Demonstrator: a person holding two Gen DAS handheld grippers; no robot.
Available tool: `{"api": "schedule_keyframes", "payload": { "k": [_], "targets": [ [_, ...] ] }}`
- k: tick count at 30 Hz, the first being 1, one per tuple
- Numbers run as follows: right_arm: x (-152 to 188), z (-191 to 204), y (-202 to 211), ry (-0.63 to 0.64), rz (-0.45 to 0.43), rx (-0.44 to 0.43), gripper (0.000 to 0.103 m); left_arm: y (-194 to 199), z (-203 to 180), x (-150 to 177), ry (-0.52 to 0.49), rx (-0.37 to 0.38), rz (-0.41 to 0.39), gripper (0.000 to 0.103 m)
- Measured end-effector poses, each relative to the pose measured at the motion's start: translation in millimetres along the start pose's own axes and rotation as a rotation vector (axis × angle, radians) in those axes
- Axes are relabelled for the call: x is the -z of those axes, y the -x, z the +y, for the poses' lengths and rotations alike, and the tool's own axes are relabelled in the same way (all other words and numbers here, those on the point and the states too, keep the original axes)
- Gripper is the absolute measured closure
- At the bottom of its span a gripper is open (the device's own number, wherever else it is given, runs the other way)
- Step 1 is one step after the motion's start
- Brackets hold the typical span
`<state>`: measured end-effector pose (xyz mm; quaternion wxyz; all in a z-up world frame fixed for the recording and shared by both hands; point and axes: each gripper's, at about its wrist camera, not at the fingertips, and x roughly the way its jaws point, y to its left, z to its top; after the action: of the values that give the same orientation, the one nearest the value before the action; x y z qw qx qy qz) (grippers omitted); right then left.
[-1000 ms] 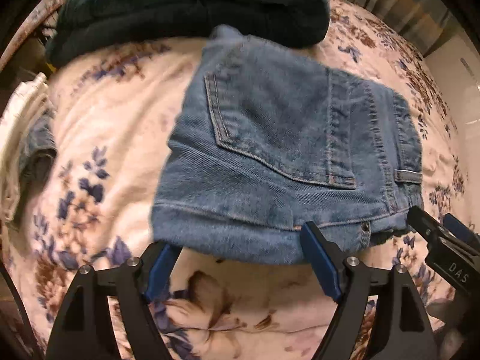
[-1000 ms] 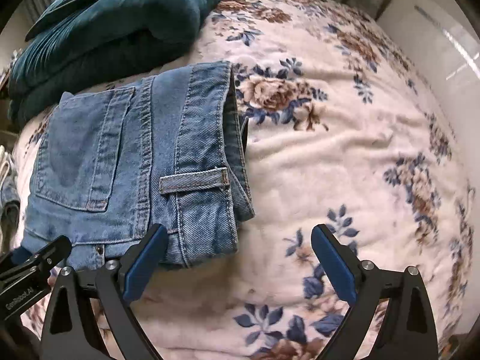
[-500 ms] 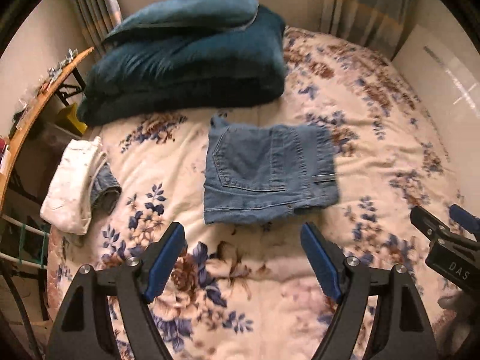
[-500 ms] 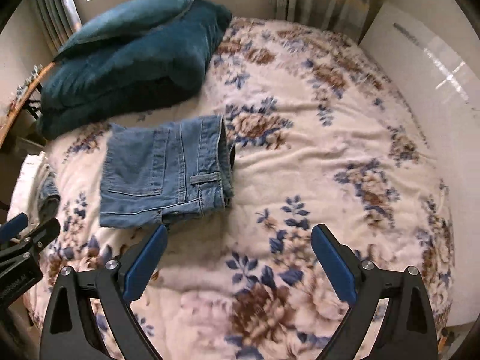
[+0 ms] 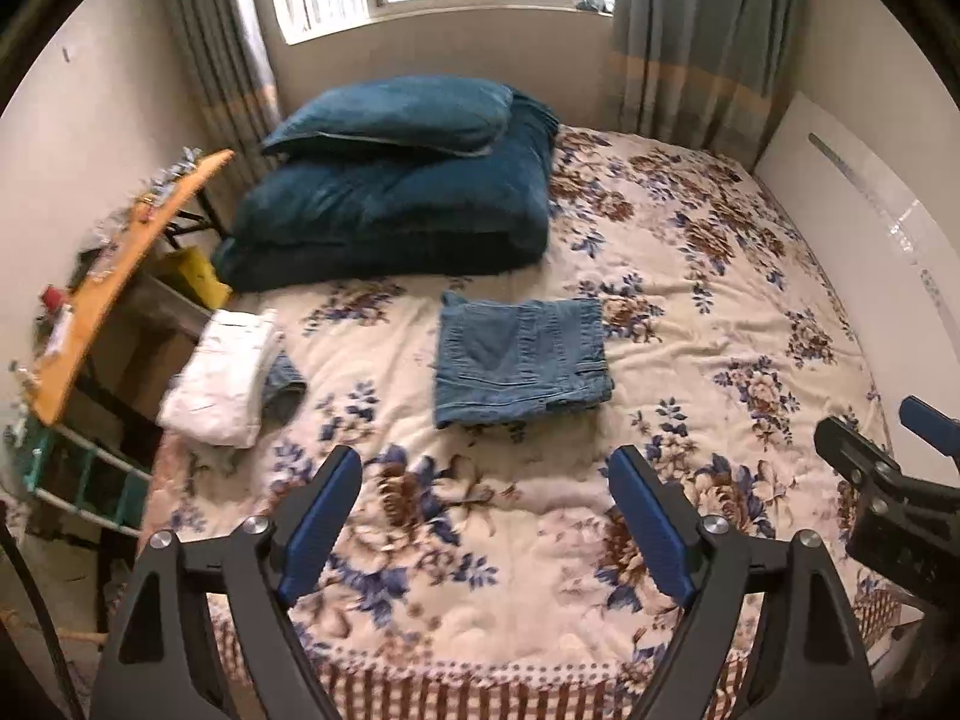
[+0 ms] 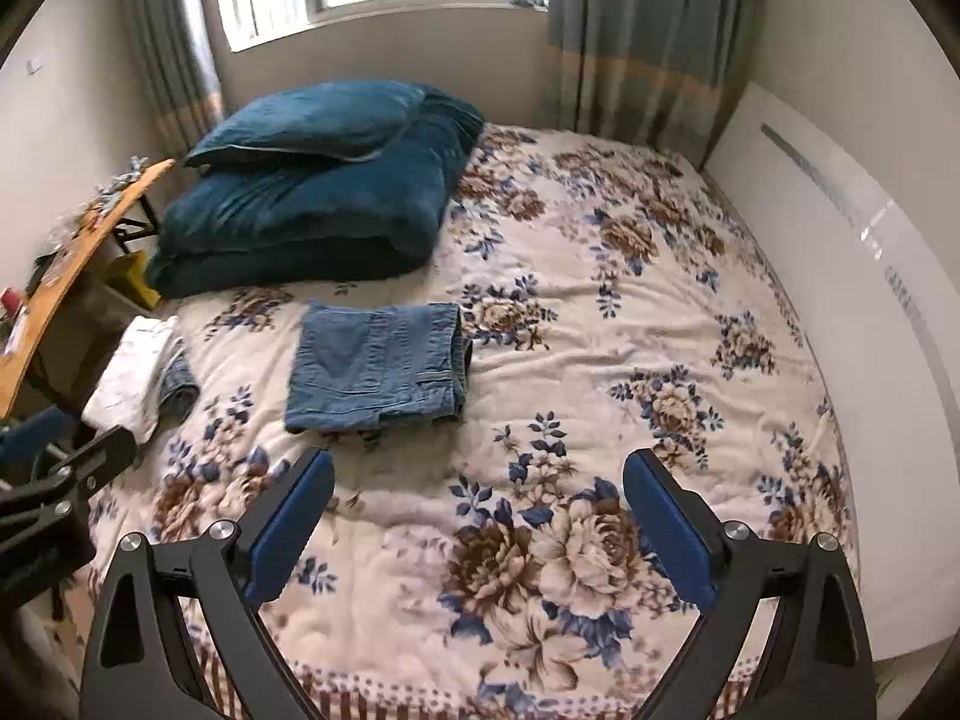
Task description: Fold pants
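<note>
Now that both grippers have drawn back, the folded blue denim pants (image 5: 519,360) lie well beyond the spread, empty jaws of the left gripper (image 5: 486,516) and right gripper (image 6: 477,516); folding looks finished.

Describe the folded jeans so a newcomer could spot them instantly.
Start at the floral bedspread, in front of the dark teal bedding stack. The folded jeans lie mid-bed as a squarish blue denim packet, back pocket up. Unlike the white-and-denim pile at the left edge, they lie alone.

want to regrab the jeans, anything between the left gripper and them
Nothing visible. Only bare floral blanket lies between the open left gripper and the folded jeans; the white folded pile sits off to the left.
</note>
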<state>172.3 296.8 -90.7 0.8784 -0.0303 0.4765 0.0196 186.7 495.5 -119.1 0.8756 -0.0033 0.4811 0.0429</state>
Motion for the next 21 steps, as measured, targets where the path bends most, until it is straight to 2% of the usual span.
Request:
{"api": "schedule_keyframes", "payload": {
  "k": [2,11,21],
  "targets": [
    [2.0,-2.1,17.2,0.006,-0.002,-0.014,0.004,18.7,0.4,4.2,0.001,-0.020,-0.009,0.019],
    [15.0,-3.5,118.3,0.026,-0.089,-0.011,0.003,93.5,0.2,18.6,0.018,0.029,-0.070,0.019],
    [21.7,-14.3,189.9,0.033,-0.137,-0.008,0.003,131.5,-4.4,26.2,0.006,0.029,-0.111,0.019]
  ]
}}
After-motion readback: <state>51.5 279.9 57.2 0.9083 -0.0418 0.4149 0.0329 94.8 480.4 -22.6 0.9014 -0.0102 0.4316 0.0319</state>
